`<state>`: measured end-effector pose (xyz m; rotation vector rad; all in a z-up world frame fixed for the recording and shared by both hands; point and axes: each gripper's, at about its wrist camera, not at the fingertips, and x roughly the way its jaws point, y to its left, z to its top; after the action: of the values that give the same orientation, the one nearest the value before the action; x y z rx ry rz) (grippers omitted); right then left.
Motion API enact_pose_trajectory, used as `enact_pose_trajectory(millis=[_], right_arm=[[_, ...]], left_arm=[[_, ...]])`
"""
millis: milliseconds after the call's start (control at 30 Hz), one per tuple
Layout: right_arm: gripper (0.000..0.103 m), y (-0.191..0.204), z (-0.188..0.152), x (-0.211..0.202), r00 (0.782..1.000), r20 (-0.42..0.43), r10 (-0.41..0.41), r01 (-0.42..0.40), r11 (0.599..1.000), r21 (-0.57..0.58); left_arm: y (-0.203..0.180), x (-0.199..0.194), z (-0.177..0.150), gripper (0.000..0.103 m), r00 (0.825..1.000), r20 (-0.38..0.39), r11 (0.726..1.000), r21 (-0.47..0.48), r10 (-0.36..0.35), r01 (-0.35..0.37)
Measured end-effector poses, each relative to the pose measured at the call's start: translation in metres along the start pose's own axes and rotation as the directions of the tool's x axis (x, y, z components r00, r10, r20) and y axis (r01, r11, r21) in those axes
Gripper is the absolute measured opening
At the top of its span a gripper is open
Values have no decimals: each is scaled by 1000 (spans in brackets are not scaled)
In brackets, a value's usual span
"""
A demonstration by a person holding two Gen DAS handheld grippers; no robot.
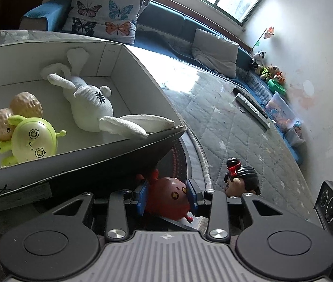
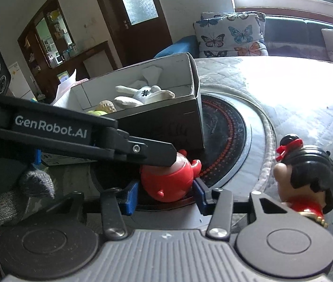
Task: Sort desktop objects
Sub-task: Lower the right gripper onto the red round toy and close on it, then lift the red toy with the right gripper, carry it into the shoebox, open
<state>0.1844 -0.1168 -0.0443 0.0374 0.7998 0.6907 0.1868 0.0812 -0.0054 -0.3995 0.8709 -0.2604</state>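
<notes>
A round red toy (image 1: 166, 199) with small claws sits low in front of the cardboard box (image 1: 96, 155). My left gripper (image 1: 168, 195) has its blue pads against the toy's two sides. In the right wrist view my right gripper (image 2: 165, 196) also brackets the red toy (image 2: 166, 183), pads close against it, while the left gripper's black finger (image 2: 143, 150) lies across the toy's top. Inside the box lie a white knitted rabbit (image 1: 89, 103), a green toy (image 1: 33, 141) and a beige curly toy (image 1: 23, 108). A black-haired doll (image 2: 307, 178) stands just to the right.
The box (image 2: 166, 127) rests partly over a round black cooktop (image 2: 225, 141) set into the quilted table cover (image 1: 225, 122). Remotes (image 1: 251, 108) and a plastic tub (image 1: 281, 110) lie at the far edge. A grey gloved hand (image 2: 13, 199) is at lower left. A sofa with cushions stands behind.
</notes>
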Motion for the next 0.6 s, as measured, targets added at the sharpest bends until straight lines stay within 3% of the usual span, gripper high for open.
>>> enact_pose_trajectory(millis=[367, 600], right_arm=[[48, 39, -4, -30, 999, 40, 5, 0, 993, -118], [48, 72, 30, -50, 992, 118, 37, -13, 980, -198]], left_arm=[[-2, -53, -21, 38, 994, 101, 999, 16, -32, 31], [-6, -98, -2, 38, 974, 224, 998, 54, -27, 15]])
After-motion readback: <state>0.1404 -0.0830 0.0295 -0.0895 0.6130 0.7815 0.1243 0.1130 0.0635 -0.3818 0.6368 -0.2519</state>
